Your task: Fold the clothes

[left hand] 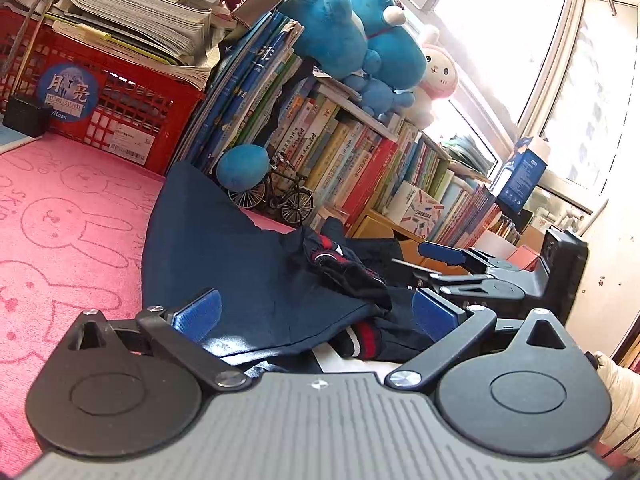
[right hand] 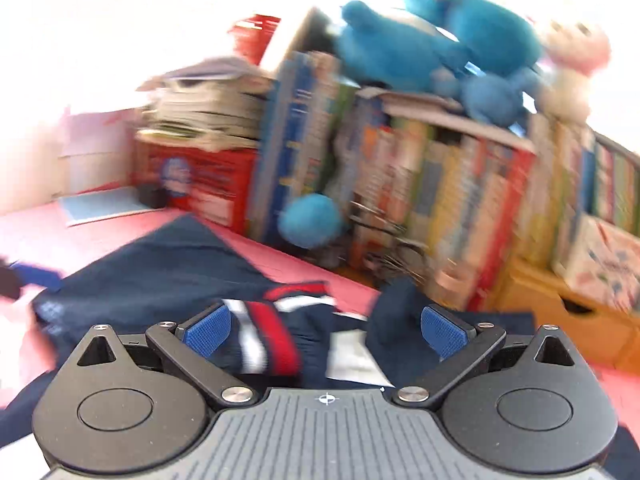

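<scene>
Left wrist view: the navy garment [left hand: 224, 264] lies on the pink rabbit-print mat [left hand: 68, 216], its flat panel running from centre toward 11 o'clock, with the bunched striped cuff [left hand: 344, 268] piled at centre. One straight edge is visible along the panel's left side, so you look partway in at best. My read: an early fold, the sleeve end not yet tidied.

Your left gripper [left hand: 316, 316] has its jaws spread wide, pads clear of the cloth, nothing held. Fabric lies between and below them.

Your right gripper [left hand: 424, 276] shows at 3 o'clock in that view, beside the crumpled end. Right wrist view is motion-blurred; there the right gripper [right hand: 326, 334] stands fully open, with a red-white-navy cuff [right hand: 276, 340] and a white label [right hand: 352, 354] between the pads but not pinched.

Left to do, as I judge it: gather the crumpled sleeve end, lay it flat over the panel, square it, finish the folds.

Surroundings: red crate [left hand: 120, 120] at 10 o'clock under stacked papers, row of books [left hand: 360, 160] at 1 o'clock, blue plush toys [left hand: 360, 36] on top, model bicycle [left hand: 280, 196] just past the cloth's far edge. Keep cloth clear of it.
</scene>
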Demonstrator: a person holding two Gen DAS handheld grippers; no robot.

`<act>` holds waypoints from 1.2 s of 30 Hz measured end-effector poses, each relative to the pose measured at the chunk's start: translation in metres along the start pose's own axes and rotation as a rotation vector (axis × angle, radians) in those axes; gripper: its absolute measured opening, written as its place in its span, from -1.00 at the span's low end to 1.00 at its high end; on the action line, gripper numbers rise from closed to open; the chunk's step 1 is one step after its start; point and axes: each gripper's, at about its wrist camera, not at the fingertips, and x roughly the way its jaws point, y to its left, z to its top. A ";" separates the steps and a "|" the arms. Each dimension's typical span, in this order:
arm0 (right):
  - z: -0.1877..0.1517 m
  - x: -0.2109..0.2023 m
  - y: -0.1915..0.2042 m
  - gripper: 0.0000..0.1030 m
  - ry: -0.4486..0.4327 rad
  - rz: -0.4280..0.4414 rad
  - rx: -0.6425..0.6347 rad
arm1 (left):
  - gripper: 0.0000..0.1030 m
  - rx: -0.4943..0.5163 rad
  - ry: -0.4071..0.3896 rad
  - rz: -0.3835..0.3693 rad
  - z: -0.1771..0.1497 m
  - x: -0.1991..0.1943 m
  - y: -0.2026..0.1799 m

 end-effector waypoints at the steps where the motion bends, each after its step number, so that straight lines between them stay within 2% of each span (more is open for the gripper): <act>1: 0.000 0.007 0.009 0.99 0.020 -0.014 -0.043 | 1.00 -0.007 0.000 0.003 0.000 0.000 0.001; 2: 0.001 0.014 0.017 0.95 0.039 -0.028 -0.085 | 1.00 -0.014 0.001 0.009 0.000 0.000 0.002; 4: 0.001 0.028 0.035 0.56 0.079 -0.056 -0.170 | 1.00 -0.030 0.004 0.022 0.000 0.000 0.005; 5: 0.002 0.036 0.036 -0.26 0.111 -0.059 -0.156 | 1.00 -0.038 0.005 0.027 0.000 0.000 0.006; 6: 0.004 0.044 0.033 -0.50 0.151 -0.057 -0.112 | 1.00 -0.046 0.006 0.031 0.000 0.000 0.008; 8: 0.008 0.056 0.027 -0.54 0.201 -0.064 -0.033 | 1.00 -0.060 0.009 0.042 0.000 0.001 0.011; 10: 0.015 0.050 0.017 -0.63 0.179 -0.082 0.047 | 1.00 -0.063 0.008 0.053 -0.001 0.000 0.012; 12: 0.023 0.042 -0.007 -0.75 0.142 -0.093 0.193 | 1.00 -0.059 -0.001 0.069 -0.002 -0.001 0.011; 15: 0.036 0.021 -0.058 -0.78 0.088 -0.067 0.467 | 1.00 -0.038 -0.051 0.135 -0.007 -0.009 0.002; 18: 0.037 -0.001 -0.106 -0.80 0.036 -0.046 0.661 | 0.99 0.115 -0.033 0.255 -0.015 -0.013 -0.029; 19: 0.036 -0.007 -0.120 -0.80 0.018 -0.058 0.694 | 0.99 0.198 -0.020 0.285 -0.020 -0.013 -0.043; 22: 0.029 -0.026 -0.155 -0.82 -0.021 -0.115 0.740 | 0.99 0.447 0.059 0.348 -0.034 -0.005 -0.082; 24: 0.021 -0.034 -0.172 -0.82 -0.016 -0.143 0.751 | 1.00 0.576 0.113 0.388 -0.042 0.008 -0.100; 25: 0.015 -0.038 -0.179 -0.82 -0.004 -0.147 0.749 | 1.00 0.629 0.131 0.417 -0.046 0.015 -0.105; 28: -0.009 -0.040 -0.182 -0.69 0.059 -0.105 0.726 | 0.99 0.629 0.161 0.507 -0.048 0.031 -0.102; 29: -0.019 -0.038 -0.175 -0.40 0.090 -0.084 0.703 | 1.00 0.585 0.168 0.520 -0.046 0.034 -0.096; 30: -0.030 -0.034 -0.168 0.14 0.127 -0.059 0.676 | 1.00 0.521 0.168 0.527 -0.042 0.036 -0.089; 32: -0.047 -0.019 -0.152 0.62 0.188 -0.053 0.648 | 0.99 0.426 0.167 0.554 -0.039 0.039 -0.076; 34: -0.061 0.004 -0.136 0.67 0.249 -0.074 0.639 | 1.00 0.368 0.180 0.593 -0.037 0.044 -0.067; 35: -0.067 0.016 -0.127 0.88 0.280 -0.084 0.634 | 1.00 0.369 0.198 0.621 -0.038 0.047 -0.065; 36: -0.072 0.027 -0.121 1.00 0.301 -0.100 0.629 | 1.00 0.370 0.216 0.650 -0.039 0.051 -0.064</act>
